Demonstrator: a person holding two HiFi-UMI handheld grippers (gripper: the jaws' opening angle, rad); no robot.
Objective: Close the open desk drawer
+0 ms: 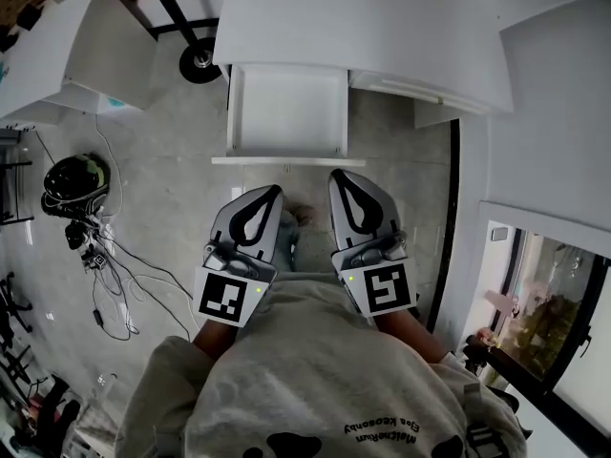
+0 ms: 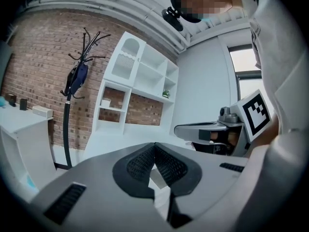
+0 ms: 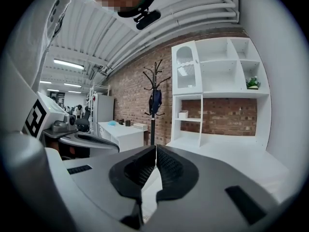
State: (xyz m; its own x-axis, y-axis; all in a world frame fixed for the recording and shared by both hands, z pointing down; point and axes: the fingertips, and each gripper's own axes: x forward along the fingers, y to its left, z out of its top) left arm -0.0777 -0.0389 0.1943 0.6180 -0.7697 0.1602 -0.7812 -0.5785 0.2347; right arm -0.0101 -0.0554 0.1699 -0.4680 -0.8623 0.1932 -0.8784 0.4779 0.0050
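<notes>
On the left, thin black cables (image 1: 115, 284) snake over the mottled grey concrete floor (image 1: 162, 198). Our left gripper (image 1: 275, 192), a smooth grey shell with ribbed black pads, has its jaws pressed together on nothing. Just ahead of both tips and clear of them, the open drawer (image 1: 286, 113) juts from under the white surface (image 1: 382, 27), a flat, boxy white tray with a thin front panel. Our right gripper (image 1: 338, 176) looks the same, jaws closed, holding nothing.
</notes>
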